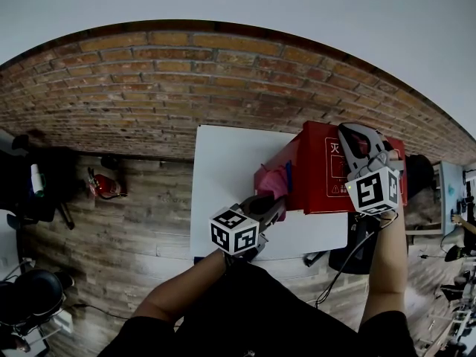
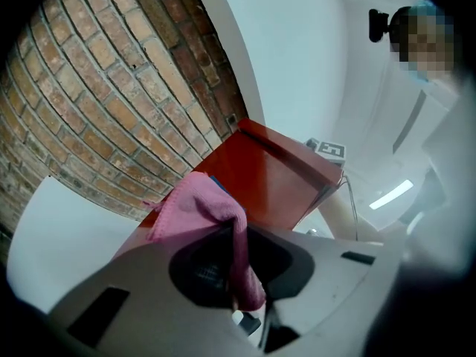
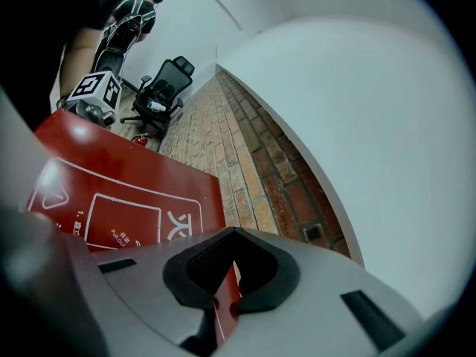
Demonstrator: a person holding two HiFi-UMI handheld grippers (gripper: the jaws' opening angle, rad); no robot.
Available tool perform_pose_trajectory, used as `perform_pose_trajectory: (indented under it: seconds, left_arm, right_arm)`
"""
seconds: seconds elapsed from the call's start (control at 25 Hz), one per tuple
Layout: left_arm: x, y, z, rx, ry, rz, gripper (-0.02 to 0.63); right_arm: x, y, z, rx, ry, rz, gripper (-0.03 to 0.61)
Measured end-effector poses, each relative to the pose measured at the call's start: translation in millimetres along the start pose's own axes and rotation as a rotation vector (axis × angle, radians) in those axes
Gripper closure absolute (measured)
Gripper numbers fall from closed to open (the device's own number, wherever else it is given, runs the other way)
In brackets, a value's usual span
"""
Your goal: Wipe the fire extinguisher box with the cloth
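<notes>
Left tool [image 2: 243, 300] clenches a pink fleecy cloth [image 2: 199, 199] at frame centre; right tool [image 3: 223, 303] pinches the red metal box [image 3: 111, 192], which might slip under hard wiping.

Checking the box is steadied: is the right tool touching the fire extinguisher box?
Touching. The right gripper view shows the right tool clamped on the box edge.

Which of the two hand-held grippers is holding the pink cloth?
The left hand-held gripper: the pink cloth is pinched between its jaws. The right hand-held gripper holds no cloth; its jaws grip the edge of the red fire extinguisher box.
</notes>
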State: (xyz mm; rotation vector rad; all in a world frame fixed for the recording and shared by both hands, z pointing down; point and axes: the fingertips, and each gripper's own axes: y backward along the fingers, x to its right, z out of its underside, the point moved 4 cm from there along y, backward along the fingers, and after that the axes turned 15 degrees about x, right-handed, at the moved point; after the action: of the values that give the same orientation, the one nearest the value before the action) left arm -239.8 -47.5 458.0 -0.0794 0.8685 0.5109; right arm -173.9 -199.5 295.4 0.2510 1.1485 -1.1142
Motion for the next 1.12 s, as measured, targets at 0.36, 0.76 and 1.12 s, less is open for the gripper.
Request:
perform_pose_trajectory:
  seconds: [0.36, 0.76, 1.12]
  left_arm:
    - [11, -1, -5, 0.021, 0.01, 0.02, 0.543]
    - [25, -3, -18, 0.052, 0.047, 0.053, 0.543]
    - [41, -6, -35, 0.086, 0.102, 0.106, 0.543]
  right_arm:
    - [-1, 1, 0, 0.001, 0.001, 0.002, 0.558]
    - [-1, 1, 0, 0.0, 0.001, 0.003, 0.558]
    - [-1, 1, -1, 0.0, 0.0, 0.003, 0.558]
